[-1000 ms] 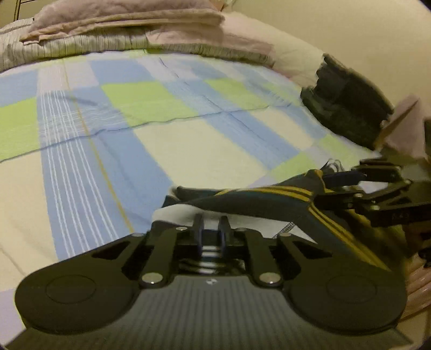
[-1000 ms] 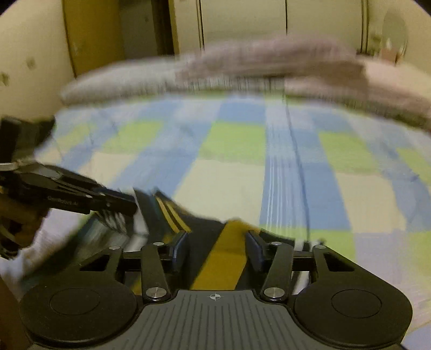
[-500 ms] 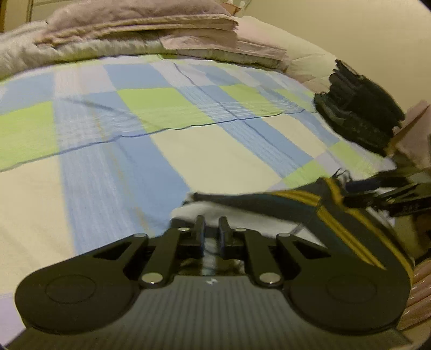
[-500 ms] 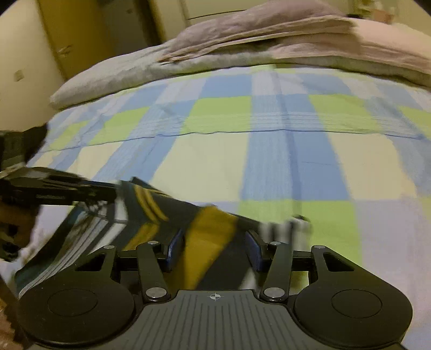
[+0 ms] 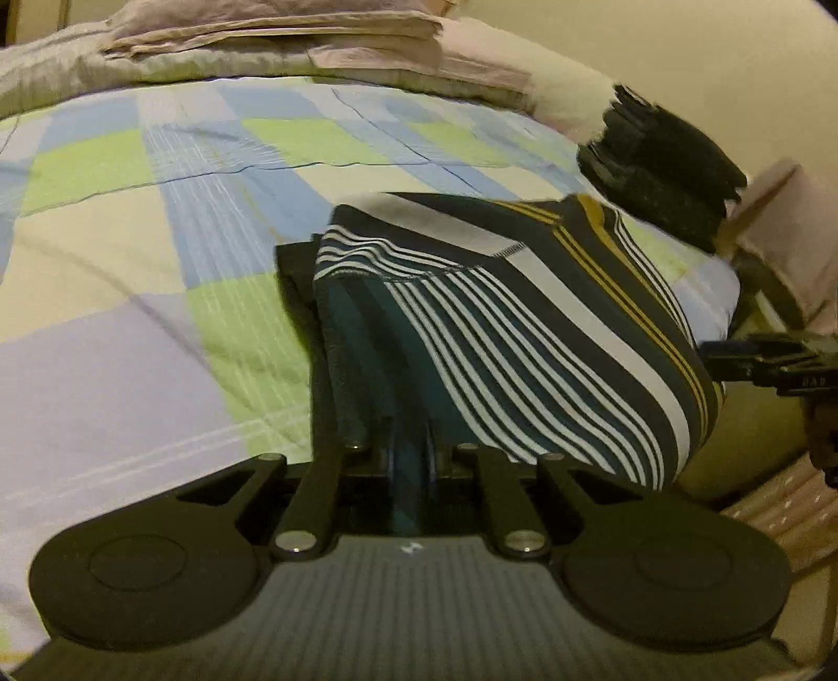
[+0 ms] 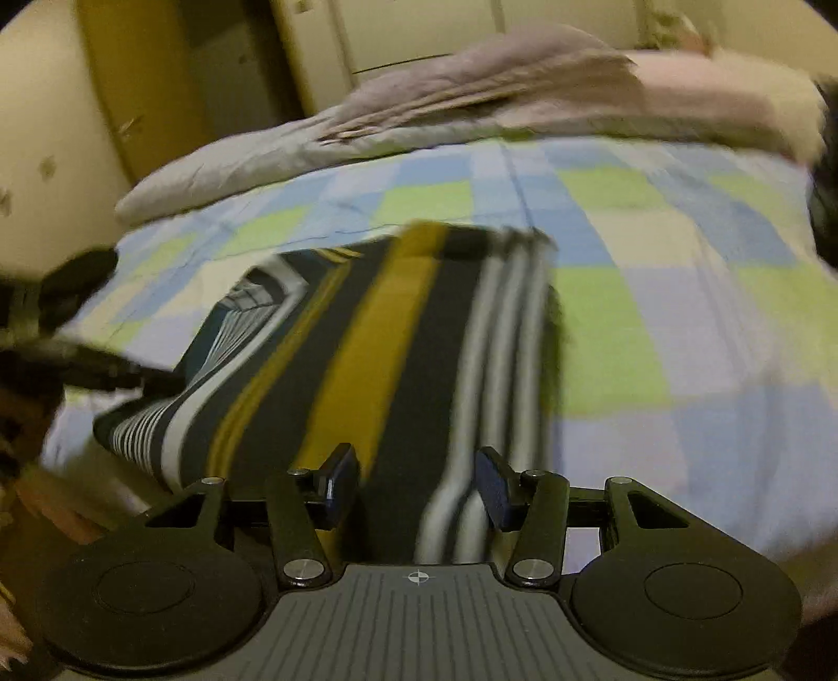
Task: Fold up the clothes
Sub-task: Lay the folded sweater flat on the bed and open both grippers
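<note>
A dark striped garment (image 5: 524, 325) with white, teal and mustard bands hangs stretched over the checked bed sheet (image 5: 131, 314). My left gripper (image 5: 411, 445) is shut on a teal fold of it. In that same view the right gripper (image 5: 733, 356) reaches in from the right edge and meets the cloth's far corner. From the right wrist view the garment (image 6: 398, 340) runs away from me, blurred, and a wide bunch of it fills the space between the fingers of my right gripper (image 6: 416, 482). The left gripper (image 6: 120, 372) holds the opposite corner at the left.
A dark pile of clothes (image 5: 660, 178) sits at the bed's right side. Folded pinkish-grey blankets (image 5: 272, 36) lie along the head of the bed. Cupboard doors (image 6: 419, 31) stand behind. The bed's edge and a hand show at the lower right of the left wrist view.
The garment has risen from low by the bed's edge and now spreads wide between both grippers. Both views have tilted downward toward the sheet.
</note>
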`<state>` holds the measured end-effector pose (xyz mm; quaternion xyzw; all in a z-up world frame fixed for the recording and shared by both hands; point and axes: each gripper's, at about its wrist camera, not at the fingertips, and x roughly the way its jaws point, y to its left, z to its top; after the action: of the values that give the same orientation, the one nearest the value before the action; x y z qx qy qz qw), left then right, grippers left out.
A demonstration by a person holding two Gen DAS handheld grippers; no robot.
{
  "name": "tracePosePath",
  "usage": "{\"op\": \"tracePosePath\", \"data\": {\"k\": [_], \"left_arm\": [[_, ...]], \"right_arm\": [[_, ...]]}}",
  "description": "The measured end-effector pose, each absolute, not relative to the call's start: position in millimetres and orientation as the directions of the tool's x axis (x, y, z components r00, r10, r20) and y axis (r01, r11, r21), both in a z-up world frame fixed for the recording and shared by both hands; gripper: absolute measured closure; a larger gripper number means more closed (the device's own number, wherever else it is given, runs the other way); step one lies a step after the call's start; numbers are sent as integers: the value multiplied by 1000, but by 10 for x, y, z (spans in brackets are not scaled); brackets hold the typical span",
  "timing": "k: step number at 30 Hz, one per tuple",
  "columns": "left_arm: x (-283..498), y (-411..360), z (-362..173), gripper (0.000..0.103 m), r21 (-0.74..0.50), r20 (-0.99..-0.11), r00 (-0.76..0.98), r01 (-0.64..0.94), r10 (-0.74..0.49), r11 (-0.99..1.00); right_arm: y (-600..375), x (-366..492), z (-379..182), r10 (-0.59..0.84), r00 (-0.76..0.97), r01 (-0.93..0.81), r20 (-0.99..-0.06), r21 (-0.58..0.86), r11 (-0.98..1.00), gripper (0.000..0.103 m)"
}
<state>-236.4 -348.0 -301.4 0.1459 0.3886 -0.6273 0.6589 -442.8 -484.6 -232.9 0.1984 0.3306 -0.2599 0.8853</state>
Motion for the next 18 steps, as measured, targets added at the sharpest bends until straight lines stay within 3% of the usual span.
{"op": "tracePosePath", "data": {"k": [3, 7, 11, 18], "left_arm": [[-2420, -3398, -2892, 95, -254, -695, -48, 950, -718, 183], [-2605, -3282, -2828, 93, -266, -674, -72, 952, -735, 150], [-2713, -3241, -2971, 91, -244, -684, -60, 958, -727, 150], [-2753, -3226, -2991, 91, -216, -693, -29, 962, -720, 169]], "right_arm": [[-4709, -4478, -2173, -382, 628, 592, -678, 97, 800, 54], [-4479, -4458, -2095, -368, 681, 536, -633, 89, 839, 54], [-4393, -4249, -2364, -343, 636, 511, -691, 44, 859, 54], [-4413, -4246, -2389, -353, 622, 519, -699, 30, 854, 54]]}}
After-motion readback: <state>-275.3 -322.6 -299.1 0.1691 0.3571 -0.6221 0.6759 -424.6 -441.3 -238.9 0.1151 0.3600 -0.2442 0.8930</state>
